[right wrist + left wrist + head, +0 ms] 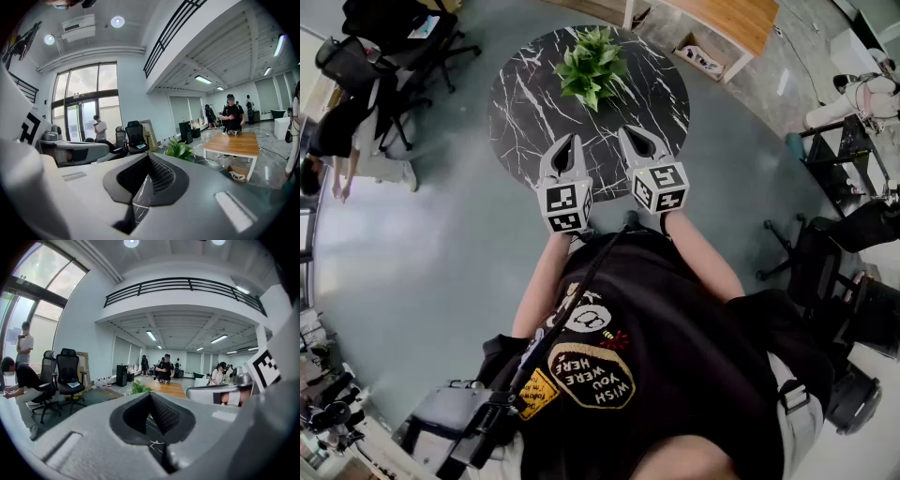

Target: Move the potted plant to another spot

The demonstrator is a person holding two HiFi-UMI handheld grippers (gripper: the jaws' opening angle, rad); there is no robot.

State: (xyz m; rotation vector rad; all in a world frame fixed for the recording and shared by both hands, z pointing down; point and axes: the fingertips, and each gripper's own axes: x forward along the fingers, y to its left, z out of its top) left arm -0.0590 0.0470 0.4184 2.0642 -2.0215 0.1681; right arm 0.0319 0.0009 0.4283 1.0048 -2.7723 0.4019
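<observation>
While you stand at the near edge of the round black marble bench (pixel 525 108), the potted plant (pixel 592 64) sits on its far side, roughly on the bench's midline and clear of the rim. From the head view only its green foliage shows; the pot beneath the leaves cannot be made out.

Your left hand-held gripper (pixel 568 141) and your right hand-held gripper (pixel 633 133) are held side by side over the near part of the bench, both pointing toward the far side. They are near each other but not touching, and both are well apart from the plant.

In the left gripper view, the jaws meet at their tips and only the white-veined marble surface shows through the gap behind the pads. The gripper is closed and has hold of nothing. The plant's leaves appear just beyond the tips, slightly to the left.

In the right gripper view, the jaws are likewise fully together with nothing clamped between them. The plant stands beyond them, to the right of the tips.

A grey floor (pixel 441 244) surrounds the bench. A light wooden table (pixel 727 19) stands at the far right, with a cardboard box (pixel 701 54) on the floor below it. Black office chairs (pixel 403 47) stand at the far left, and a seated person (pixel 333 141) is at the left edge.
</observation>
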